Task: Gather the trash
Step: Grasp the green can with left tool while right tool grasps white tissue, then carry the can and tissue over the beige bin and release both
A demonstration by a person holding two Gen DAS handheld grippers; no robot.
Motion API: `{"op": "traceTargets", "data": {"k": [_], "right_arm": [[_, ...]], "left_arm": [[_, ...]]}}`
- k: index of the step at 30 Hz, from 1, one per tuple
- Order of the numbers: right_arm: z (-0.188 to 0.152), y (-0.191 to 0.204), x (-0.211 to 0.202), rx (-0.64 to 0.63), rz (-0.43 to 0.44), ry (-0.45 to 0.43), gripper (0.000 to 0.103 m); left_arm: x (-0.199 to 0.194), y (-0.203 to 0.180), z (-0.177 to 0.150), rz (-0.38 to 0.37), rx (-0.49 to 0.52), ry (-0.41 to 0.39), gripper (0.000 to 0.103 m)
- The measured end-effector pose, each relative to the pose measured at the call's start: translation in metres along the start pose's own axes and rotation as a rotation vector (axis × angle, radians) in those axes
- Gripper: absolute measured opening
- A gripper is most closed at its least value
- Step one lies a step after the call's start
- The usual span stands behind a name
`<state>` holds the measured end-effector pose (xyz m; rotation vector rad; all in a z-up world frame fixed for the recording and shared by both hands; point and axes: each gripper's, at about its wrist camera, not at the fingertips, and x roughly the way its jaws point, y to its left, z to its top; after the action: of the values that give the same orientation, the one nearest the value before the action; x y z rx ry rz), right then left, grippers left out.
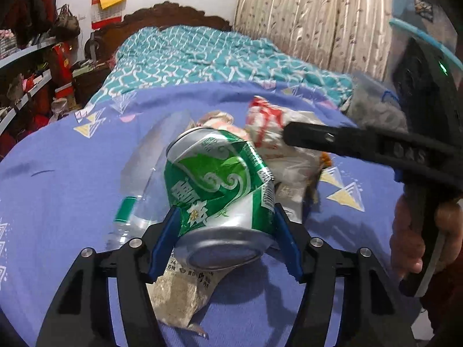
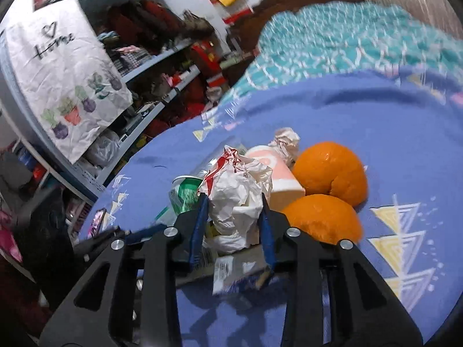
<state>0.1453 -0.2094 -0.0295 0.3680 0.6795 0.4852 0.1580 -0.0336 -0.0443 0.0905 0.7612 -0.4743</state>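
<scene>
Two grippers worked the trash pile at frame centre on the blue sheet (image 1: pixel 72 190). Left gripper (image 1: pixel 225 228) clamped the dented green can (image 1: pixel 220 185); right gripper (image 2: pixel 234 217) pinched the crumpled white bag (image 2: pixel 237 193), beside orange peels (image 2: pixel 330 170).

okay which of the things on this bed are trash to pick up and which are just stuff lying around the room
Trash to collect:
dented green can, between the left gripper pads
crumpled plastic bag, between the right gripper pads
clear bottle
orange peels
paper cup

Just lying about:
teal quilt
cluttered shelves
curtain
</scene>
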Motion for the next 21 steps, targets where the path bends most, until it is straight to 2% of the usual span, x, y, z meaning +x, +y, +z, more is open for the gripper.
{"op": "traceTargets", "data": {"k": [3,7,11,14,18,21], "right_arm": [[-0.016,0.009,-0.046,-0.031,-0.015,-0.083,0.035],[-0.051,-0.004,-0.106,-0.009,-0.092,-0.171,0.035],[-0.088,-0.042,-0.153,0.129,-0.175,-0.201,0.035],[-0.119,-0.071,-0.18,0.239,-0.23,-0.214,0.035],[-0.15,-0.101,-0.206,0.35,-0.274,-0.245,0.035],[-0.16,-0.118,-0.223,0.386,-0.302,-0.279,0.035]], "left_arm": [[-0.024,-0.003,-0.001,-0.047,-0.004,-0.05,0.059],[-0.048,-0.026,0.001,-0.168,0.011,-0.095,0.059],[-0.046,-0.066,0.002,-0.306,0.051,-0.064,0.059],[-0.035,-0.102,-0.003,-0.376,0.102,-0.014,0.058],[-0.012,-0.147,-0.012,-0.425,0.168,0.06,0.058],[-0.005,-0.177,-0.011,-0.446,0.227,0.058,0.058]]}}
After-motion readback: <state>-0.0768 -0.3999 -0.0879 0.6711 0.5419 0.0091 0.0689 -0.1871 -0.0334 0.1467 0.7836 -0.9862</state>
